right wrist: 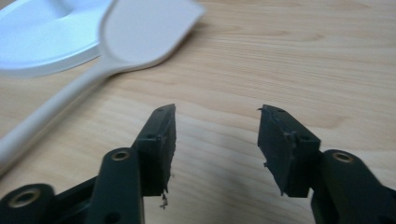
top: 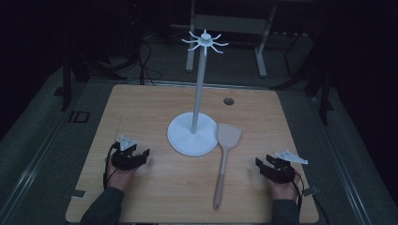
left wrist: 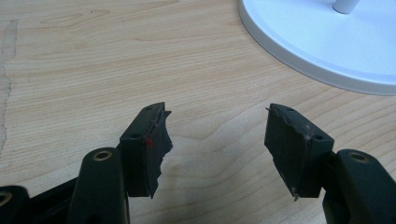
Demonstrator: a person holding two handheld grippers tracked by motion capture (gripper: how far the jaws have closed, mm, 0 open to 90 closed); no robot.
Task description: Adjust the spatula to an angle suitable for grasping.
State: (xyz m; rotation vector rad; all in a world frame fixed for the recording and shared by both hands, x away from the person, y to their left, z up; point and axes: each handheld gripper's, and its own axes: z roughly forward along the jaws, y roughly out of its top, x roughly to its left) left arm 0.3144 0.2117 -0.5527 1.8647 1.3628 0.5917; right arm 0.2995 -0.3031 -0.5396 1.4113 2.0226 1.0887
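Observation:
A white stand point(top: 193, 135) with a round base, a tall pole and a ring of hooks point(top: 205, 41) at its top rises mid-table. A beige spatula point(top: 224, 157) lies flat just right of the base, blade touching its rim, handle toward the near edge. My left gripper point(top: 146, 154) rests open on the wood left of the base, with nothing between its jaws. The base's rim point(left wrist: 322, 51) lies ahead of it. My right gripper point(top: 260, 165) rests open right of the spatula's handle. The spatula point(right wrist: 140, 32) lies ahead to its left.
The wooden table point(top: 141, 108) has a small dark round hole point(top: 228, 101) at the back right. Grey floor and dark frame legs surround the table. Metal table legs point(top: 261, 51) stand behind it.

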